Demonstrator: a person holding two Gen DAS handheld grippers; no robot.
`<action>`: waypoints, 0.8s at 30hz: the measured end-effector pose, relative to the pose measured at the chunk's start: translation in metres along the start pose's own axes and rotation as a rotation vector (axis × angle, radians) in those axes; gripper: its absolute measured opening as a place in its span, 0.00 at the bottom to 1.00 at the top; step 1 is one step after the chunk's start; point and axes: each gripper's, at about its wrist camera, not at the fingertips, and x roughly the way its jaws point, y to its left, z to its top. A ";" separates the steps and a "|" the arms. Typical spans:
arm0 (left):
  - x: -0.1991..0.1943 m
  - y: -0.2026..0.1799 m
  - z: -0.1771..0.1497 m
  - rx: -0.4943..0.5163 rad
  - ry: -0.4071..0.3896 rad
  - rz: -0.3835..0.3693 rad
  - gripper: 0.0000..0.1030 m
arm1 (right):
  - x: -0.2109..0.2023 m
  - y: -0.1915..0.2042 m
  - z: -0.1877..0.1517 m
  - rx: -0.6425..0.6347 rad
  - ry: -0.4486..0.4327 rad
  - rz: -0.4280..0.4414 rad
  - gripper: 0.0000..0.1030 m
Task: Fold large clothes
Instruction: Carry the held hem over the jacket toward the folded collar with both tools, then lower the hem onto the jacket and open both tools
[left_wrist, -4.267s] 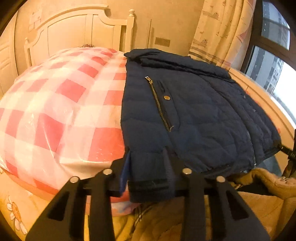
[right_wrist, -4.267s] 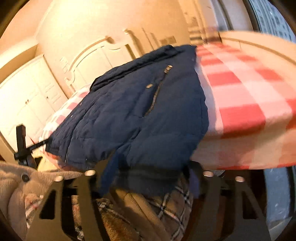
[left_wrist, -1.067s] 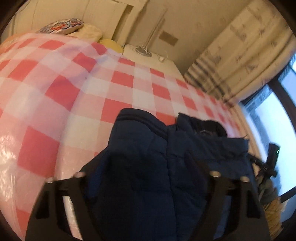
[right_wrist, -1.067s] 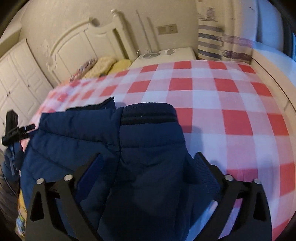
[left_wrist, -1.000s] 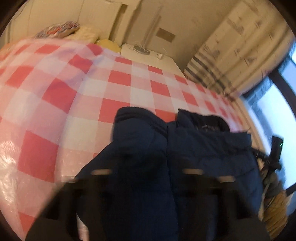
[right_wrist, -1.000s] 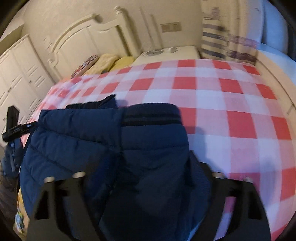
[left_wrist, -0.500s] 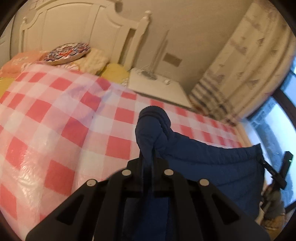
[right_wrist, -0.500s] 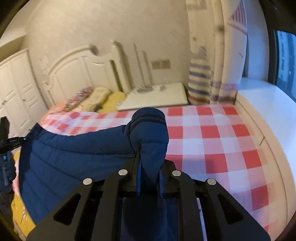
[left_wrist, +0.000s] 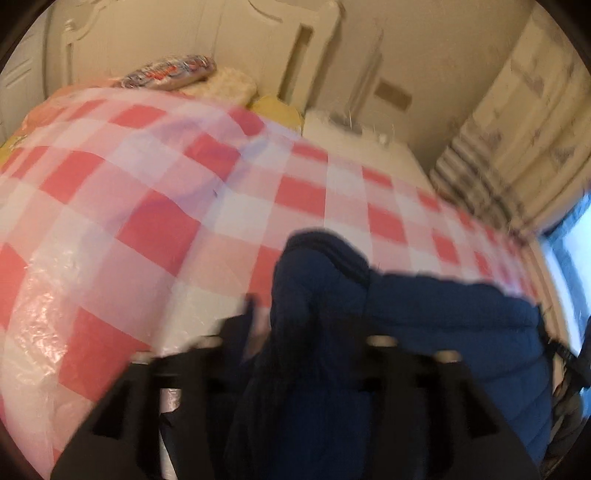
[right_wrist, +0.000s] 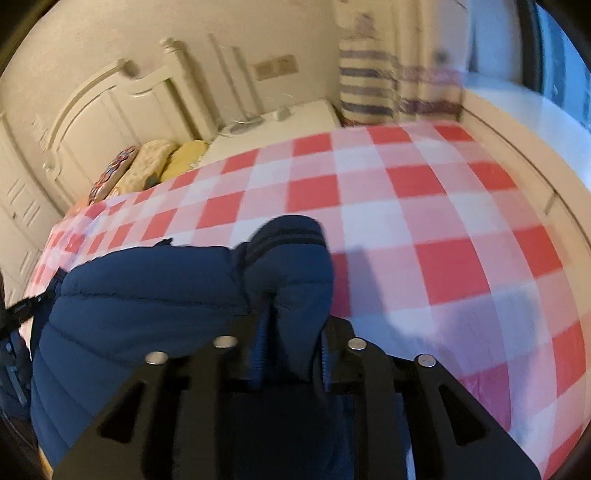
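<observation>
Your left gripper (left_wrist: 306, 332) is opening its jaws around the navy jacket (right_wrist: 155, 295) on the bed (right_wrist: 424, 221); your right gripper (right_wrist: 291, 332) is pinching the cuff, the jacket stretching between them.

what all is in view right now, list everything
puffer jacket: one, navy, folded on the near part of the bed
checked cover: one, red and white, spread over the bed
pillows: a few, patterned, cream and yellow, at the headboard
headboard: one, cream, against the wall
bedside table: one, white, beside the pillows
curtain: one, cream with stripes, by the window
left tongs: black, jaws just opened and apart, jacket fabric between them
right tongs: black, clamped on a jacket fold
</observation>
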 end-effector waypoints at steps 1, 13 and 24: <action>-0.012 0.001 0.001 -0.023 -0.064 -0.003 0.73 | -0.006 -0.001 0.000 0.023 0.006 -0.012 0.24; -0.017 -0.132 -0.026 0.346 -0.081 0.093 0.92 | -0.018 0.178 -0.025 -0.513 -0.059 -0.069 0.95; 0.005 -0.101 -0.044 0.281 0.023 0.056 0.92 | -0.013 0.145 -0.031 -0.375 0.018 0.034 0.95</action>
